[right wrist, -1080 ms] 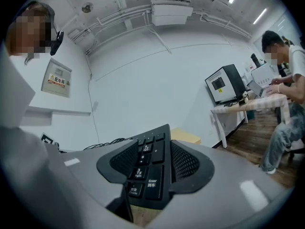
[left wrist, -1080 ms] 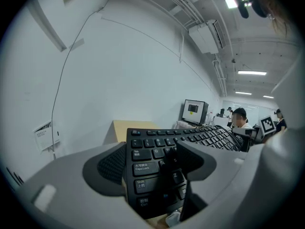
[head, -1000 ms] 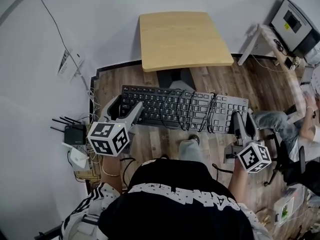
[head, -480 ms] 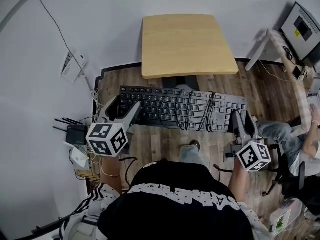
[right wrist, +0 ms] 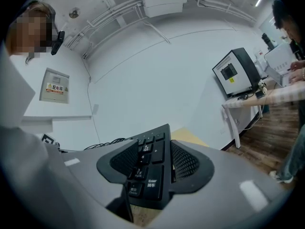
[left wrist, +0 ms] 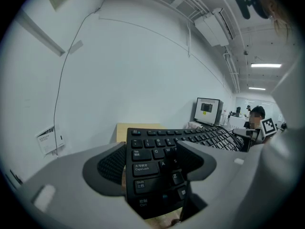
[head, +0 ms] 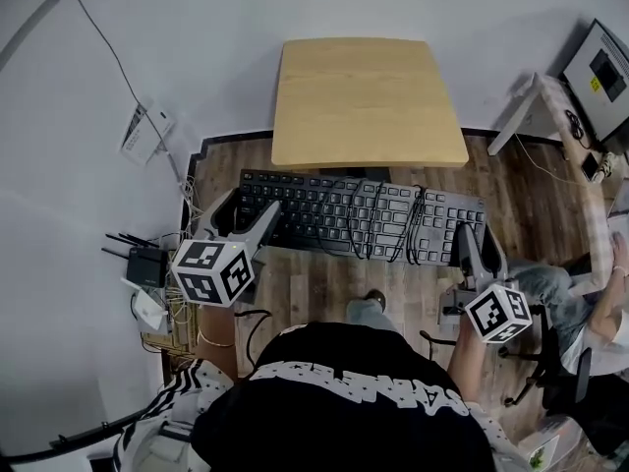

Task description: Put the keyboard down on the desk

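The left gripper (head: 244, 219), smooth pale grey plastic with a black-and-white marker cube (head: 211, 271), has its jaws closed on the left end of the keyboard (head: 359, 214). The left gripper view shows the dark, dimpled pads (left wrist: 113, 165) pressing both faces of that end at the Caps Lock and Shift keys. The keyboard is a long, flat slab of matte black plastic. It is held level in the air over the plank floor (head: 314, 283), just in front of the desk (head: 364, 96) and not resting on it. The desk top is pale wood, rectangular with rounded corners. Only the head view shows the thin black cable (head: 417, 226) looped round the keyboard beside the number pad. The right gripper (head: 468, 249) is clamped on the right end. The right gripper view alone shows its mesh-textured pads (right wrist: 187, 162) flanking the Enter and Delete keys, with a pale sliver of desk behind.
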A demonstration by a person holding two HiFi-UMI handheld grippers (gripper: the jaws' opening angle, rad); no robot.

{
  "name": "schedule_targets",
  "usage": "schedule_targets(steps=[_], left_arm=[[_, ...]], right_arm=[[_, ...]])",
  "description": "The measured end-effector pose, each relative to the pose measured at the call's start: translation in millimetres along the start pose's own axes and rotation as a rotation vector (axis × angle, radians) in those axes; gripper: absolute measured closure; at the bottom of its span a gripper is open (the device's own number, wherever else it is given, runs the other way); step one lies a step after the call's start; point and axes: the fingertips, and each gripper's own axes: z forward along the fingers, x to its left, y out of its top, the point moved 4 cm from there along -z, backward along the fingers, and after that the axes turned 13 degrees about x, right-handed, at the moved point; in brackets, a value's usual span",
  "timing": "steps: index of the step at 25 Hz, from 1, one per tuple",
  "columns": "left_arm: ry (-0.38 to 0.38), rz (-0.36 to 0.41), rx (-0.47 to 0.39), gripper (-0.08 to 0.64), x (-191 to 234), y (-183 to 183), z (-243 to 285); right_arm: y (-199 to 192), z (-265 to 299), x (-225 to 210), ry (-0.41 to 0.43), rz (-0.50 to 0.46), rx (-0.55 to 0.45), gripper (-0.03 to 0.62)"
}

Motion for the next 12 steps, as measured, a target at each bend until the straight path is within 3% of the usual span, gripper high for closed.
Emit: schedule_targets(steps=[12], left_arm=[[-0.025,-0.007,0.037,0.245,1.8,8.9,7.5]], right_arm=[[-0.4,-3.9,1.7,-0.039,0.034,0.027,0.377]])
